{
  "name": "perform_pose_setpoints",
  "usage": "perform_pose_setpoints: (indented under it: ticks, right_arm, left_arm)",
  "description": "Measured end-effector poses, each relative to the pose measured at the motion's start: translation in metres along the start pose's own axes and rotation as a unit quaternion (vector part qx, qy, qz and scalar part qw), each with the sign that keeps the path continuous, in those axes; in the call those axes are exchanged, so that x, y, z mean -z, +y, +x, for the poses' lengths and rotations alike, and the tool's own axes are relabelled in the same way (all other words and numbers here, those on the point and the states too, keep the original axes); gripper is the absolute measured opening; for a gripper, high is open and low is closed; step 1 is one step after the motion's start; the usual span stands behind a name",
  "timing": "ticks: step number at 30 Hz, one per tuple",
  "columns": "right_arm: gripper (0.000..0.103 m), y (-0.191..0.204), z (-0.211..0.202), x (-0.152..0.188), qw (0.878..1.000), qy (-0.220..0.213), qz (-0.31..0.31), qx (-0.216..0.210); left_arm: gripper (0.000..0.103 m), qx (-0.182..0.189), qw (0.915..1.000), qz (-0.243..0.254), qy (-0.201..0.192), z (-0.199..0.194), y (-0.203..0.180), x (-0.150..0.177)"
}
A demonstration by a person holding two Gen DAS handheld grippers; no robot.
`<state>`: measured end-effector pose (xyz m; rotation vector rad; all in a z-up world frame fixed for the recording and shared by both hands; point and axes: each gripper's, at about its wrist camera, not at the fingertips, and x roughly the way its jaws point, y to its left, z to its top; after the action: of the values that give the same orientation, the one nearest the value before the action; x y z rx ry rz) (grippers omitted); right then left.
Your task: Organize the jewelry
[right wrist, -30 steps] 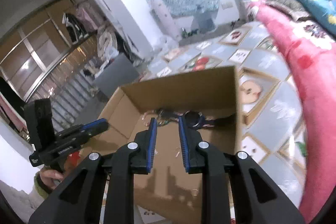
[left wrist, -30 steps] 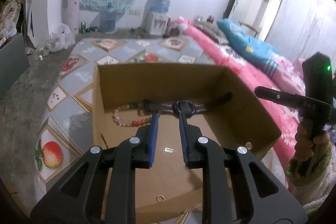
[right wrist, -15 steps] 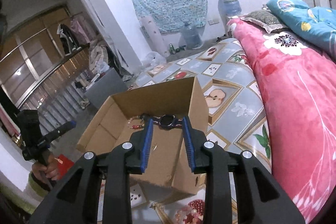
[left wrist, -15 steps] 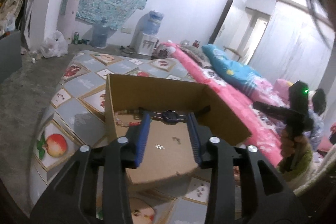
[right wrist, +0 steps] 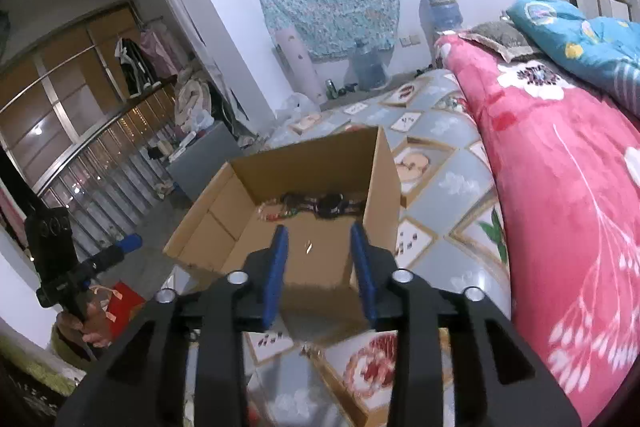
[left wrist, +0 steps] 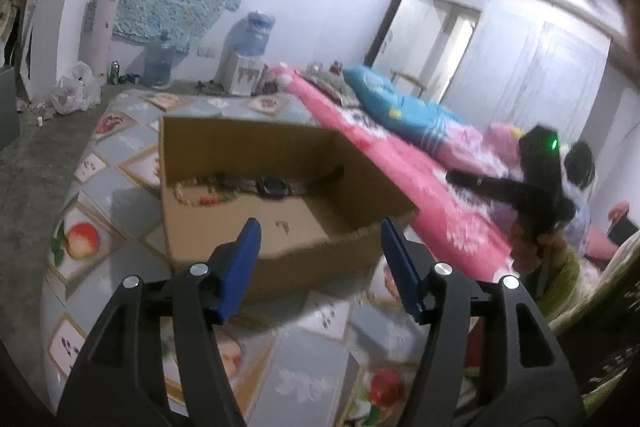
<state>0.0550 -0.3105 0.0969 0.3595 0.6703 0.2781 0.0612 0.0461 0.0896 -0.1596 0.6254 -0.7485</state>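
Observation:
An open cardboard box (left wrist: 240, 143) stands on a patterned mat. Inside, along its far wall, lie a dark wristwatch (left wrist: 274, 186) and a beaded bracelet (left wrist: 196, 198). The box (right wrist: 320, 155) and the watch (right wrist: 330, 203) also show in the right wrist view. My left gripper (left wrist: 320, 251) is open and empty, held above and in front of the box. My right gripper (right wrist: 318, 255) is open and empty, above the box's near edge. The right gripper (left wrist: 516, 183) shows in the left wrist view at the right; the left gripper (right wrist: 80, 259) shows at the left of the right wrist view.
The fruit-patterned mat (left wrist: 100, 187) covers the floor. A bed with a pink blanket (right wrist: 560, 167) and blue quilt (left wrist: 408, 111) runs along the right. A water dispenser (left wrist: 250, 59) and bottle (left wrist: 158, 63) stand at the far wall. A red bag (right wrist: 120, 303) lies at the left.
Both grippers have pulled up and back from the box and their jaws have opened wider. The watch and bracelet stay in the box.

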Motion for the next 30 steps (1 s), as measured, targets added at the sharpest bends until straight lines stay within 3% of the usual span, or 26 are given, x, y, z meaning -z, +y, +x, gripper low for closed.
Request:
perform_pose_setpoints:
  ticks: [6, 13, 21, 25, 30]
  right_arm:
    - [0.037, 0.003, -0.014, 0.031, 1.000, 0.023, 0.002, 0.015]
    - [0.037, -0.003, -0.006, 0.070, 0.997, 0.065, 0.035, 0.012]
    - [0.037, 0.010, 0.034, 0.100, 0.993, 0.117, 0.020, 0.017]
    - [0.032, 0.019, 0.056, 0.104, 0.990, 0.131, -0.014, 0.053]
    - [0.026, 0.032, 0.077, 0.107, 0.989, 0.143, -0.035, 0.026]
  left_arm:
    - [0.066, -0.039, 0.9964, 0.040, 0.064, 0.030, -0.033, 0.038]
    - [0.069, -0.109, 0.9795, 0.062, 0.158, 0.084, -0.046, 0.083]
    - [0.070, -0.150, 0.9672, 0.062, 0.195, 0.105, -0.047, 0.103]
    - [0.070, -0.168, 0.9633, 0.060, 0.200, 0.108, -0.041, 0.106]
    - [0.070, -0.184, 0.9588, 0.055, 0.209, 0.113, -0.037, 0.109]
